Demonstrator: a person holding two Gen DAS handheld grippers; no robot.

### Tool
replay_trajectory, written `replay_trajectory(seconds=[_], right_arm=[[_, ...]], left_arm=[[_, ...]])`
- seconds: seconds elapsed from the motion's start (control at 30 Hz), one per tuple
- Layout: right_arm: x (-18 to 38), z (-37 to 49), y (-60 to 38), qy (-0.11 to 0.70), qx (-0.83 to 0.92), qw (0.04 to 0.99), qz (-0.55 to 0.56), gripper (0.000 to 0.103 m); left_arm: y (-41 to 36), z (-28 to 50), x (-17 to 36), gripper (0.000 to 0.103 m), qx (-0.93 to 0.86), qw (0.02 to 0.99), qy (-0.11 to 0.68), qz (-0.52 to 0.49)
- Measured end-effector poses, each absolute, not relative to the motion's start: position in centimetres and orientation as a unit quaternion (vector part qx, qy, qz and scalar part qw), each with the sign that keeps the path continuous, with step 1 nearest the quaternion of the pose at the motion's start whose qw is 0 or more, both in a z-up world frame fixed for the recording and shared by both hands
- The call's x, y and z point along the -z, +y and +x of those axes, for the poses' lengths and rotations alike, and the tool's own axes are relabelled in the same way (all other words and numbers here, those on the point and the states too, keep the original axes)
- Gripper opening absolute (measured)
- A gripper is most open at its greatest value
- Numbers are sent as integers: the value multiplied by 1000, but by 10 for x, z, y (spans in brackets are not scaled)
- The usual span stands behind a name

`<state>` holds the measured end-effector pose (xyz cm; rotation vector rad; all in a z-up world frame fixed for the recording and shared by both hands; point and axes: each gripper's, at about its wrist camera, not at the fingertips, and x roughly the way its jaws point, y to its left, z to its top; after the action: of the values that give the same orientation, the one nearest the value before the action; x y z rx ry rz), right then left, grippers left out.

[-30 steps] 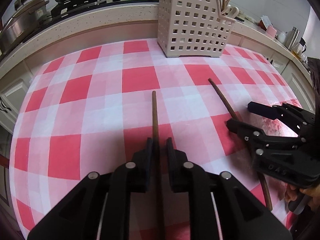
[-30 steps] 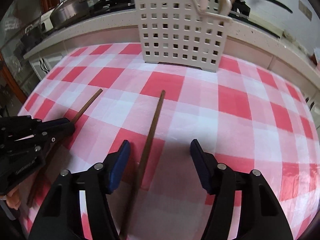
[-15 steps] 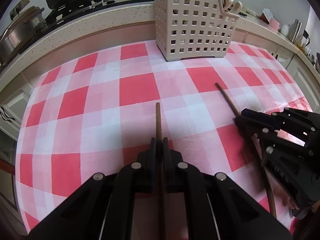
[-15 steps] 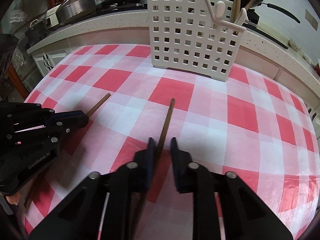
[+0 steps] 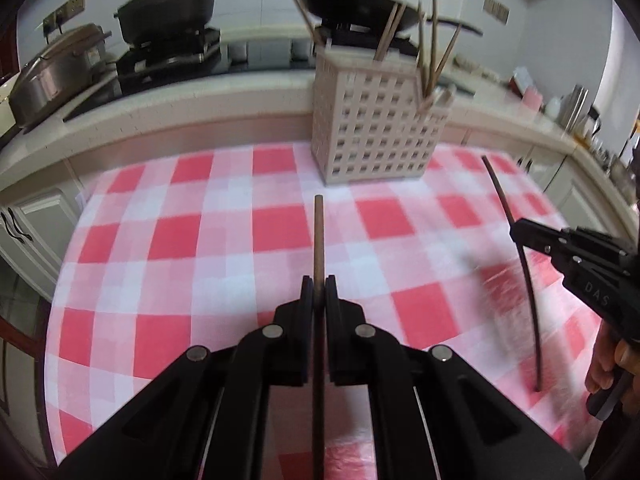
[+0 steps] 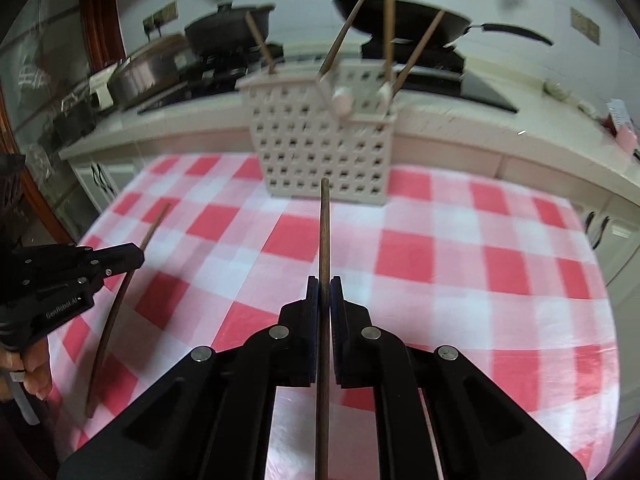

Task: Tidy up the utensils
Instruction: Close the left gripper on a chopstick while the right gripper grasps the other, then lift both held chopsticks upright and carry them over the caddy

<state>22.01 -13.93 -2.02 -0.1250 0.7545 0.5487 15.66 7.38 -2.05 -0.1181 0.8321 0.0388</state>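
Now I hold two chopsticks, one in each gripper. My left gripper (image 5: 319, 292) is pressed together on one chopstick (image 5: 319, 240), and my right gripper (image 6: 324, 292) pinches the other chopstick (image 6: 325, 232). Both sticks are above the checked tablecloth (image 5: 180, 240), not lying on it, and point toward the white basket (image 5: 376, 132) at the far edge, I think so that they go in it tip first. In the basket I count about five sticks already standing.
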Motion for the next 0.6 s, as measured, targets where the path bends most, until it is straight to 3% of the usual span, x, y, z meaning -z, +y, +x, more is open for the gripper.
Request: replay_trajectory(seconds=[0.6], right_arm=[[-38,196,-191,326,-276,903,-39,7]], left_arm=[[59,127,-44,6,2,937,345,-49]])
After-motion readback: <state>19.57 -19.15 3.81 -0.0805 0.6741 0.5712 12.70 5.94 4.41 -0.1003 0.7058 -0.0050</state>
